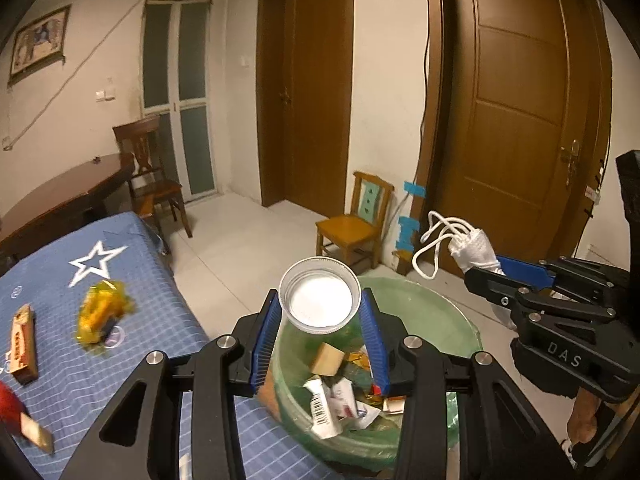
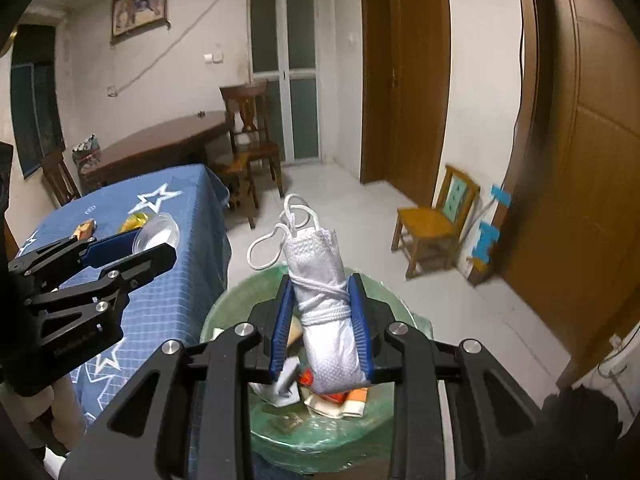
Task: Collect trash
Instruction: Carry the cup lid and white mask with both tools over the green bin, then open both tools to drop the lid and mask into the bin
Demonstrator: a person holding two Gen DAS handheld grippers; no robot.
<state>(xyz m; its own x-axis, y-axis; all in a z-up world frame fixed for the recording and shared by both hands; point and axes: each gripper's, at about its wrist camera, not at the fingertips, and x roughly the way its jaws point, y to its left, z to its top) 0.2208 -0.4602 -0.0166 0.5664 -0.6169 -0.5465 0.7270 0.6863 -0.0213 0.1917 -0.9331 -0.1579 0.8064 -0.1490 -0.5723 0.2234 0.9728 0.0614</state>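
Disposal step in hand: both grippers carry trash above the green-lined bin [image 1: 424,312], which already holds wrappers and small cartons. Left gripper [image 1: 320,322] is closed partway on a clear plastic cup [image 1: 320,300], its mouth facing the lens, pads pressing the cup wall at nine and three o'clock. Right gripper [image 2: 322,320] is narrowly closed on a white rolled bag [image 2: 324,304] wound with its cord, loops sticking out at twelve o'clock. Judged from the right wrist view, the bag sits over the bin mouth; the cup appears near the rim's nine o'clock edge. Next move calls for centring each load over the opening, then opening the jaws. Yellow wrapper [image 1: 102,310] and small box [image 1: 24,344] remain on the blue cloth [image 1: 120,360], uncollected.
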